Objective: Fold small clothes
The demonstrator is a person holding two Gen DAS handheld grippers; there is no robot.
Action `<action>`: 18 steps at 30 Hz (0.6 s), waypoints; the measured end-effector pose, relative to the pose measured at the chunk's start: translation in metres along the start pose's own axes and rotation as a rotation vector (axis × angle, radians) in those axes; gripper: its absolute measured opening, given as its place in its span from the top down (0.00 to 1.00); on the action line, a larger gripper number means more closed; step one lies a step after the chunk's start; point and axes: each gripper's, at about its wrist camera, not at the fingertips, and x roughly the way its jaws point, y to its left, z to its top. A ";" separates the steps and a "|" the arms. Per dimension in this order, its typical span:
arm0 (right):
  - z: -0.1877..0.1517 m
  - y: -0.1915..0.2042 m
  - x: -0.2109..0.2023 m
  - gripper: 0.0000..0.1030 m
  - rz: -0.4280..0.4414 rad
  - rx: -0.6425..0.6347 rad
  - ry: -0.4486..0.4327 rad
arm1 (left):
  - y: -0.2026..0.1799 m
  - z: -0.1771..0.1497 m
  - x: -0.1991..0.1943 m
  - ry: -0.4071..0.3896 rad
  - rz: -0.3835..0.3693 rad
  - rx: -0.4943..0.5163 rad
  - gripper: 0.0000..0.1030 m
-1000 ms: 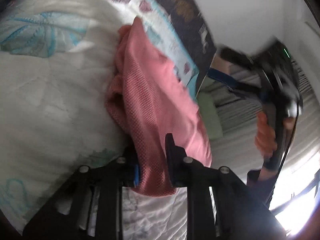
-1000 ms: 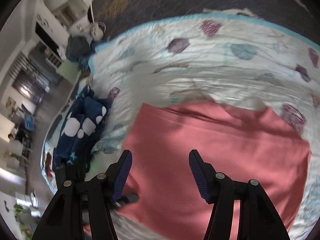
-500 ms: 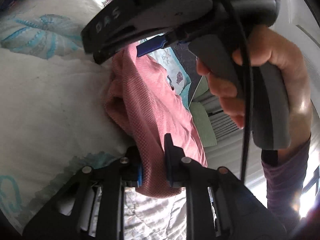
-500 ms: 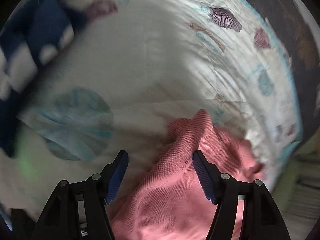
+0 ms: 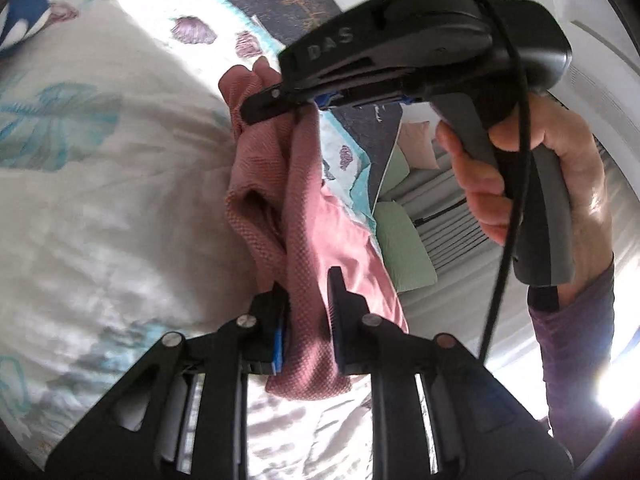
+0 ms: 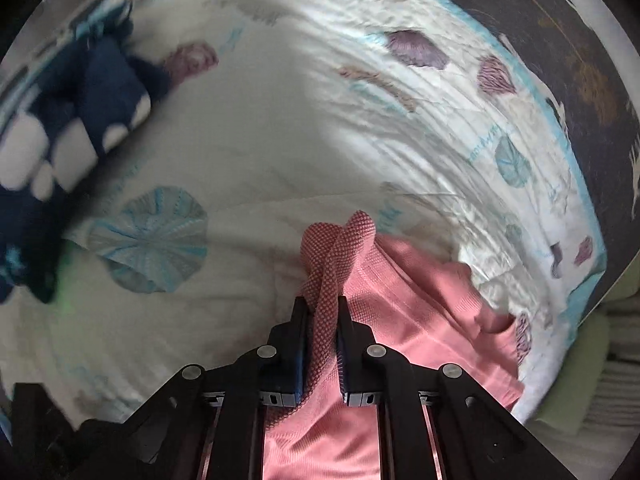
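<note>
While the pink cloth (image 5: 308,216) hung bunched above a white quilt (image 5: 100,200) printed with shells, it was pinched at two places. Its near end sat between the pads of the left gripper (image 5: 308,320), whose jaws were nearly closed and pressed on the mesh fabric from both sides. Farther along, a twisted fold of the cloth (image 6: 332,280) ran up between the fingers of the right gripper (image 6: 323,320); those jaws were closing, and the fold already filled the narrow gap between them with the pads against it. In the left wrist view the right gripper (image 5: 276,100) reached in from the upper right, its tip at the far end of the cloth, held by a hand (image 5: 540,168) with a purple sleeve (image 5: 572,320) behind it. The rest of the cloth spread loose over the quilt toward the quilt's blue-trimmed edge. A navy garment (image 6: 72,120) with white spots lay well apart on the quilt, at the left of the right wrist view. Beyond the quilt's edge ran a dark blanket (image 6: 560,60)
</note>
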 end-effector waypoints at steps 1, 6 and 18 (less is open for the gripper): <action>-0.002 -0.004 -0.006 0.89 0.010 0.010 -0.010 | -0.004 0.001 0.000 -0.002 -0.003 0.011 0.82; -0.017 -0.028 -0.032 0.89 0.024 0.033 -0.050 | -0.036 0.005 -0.001 0.006 -0.053 0.077 0.82; -0.075 -0.113 -0.075 0.89 0.077 0.173 -0.130 | -0.120 -0.009 0.048 0.039 -0.116 0.162 0.82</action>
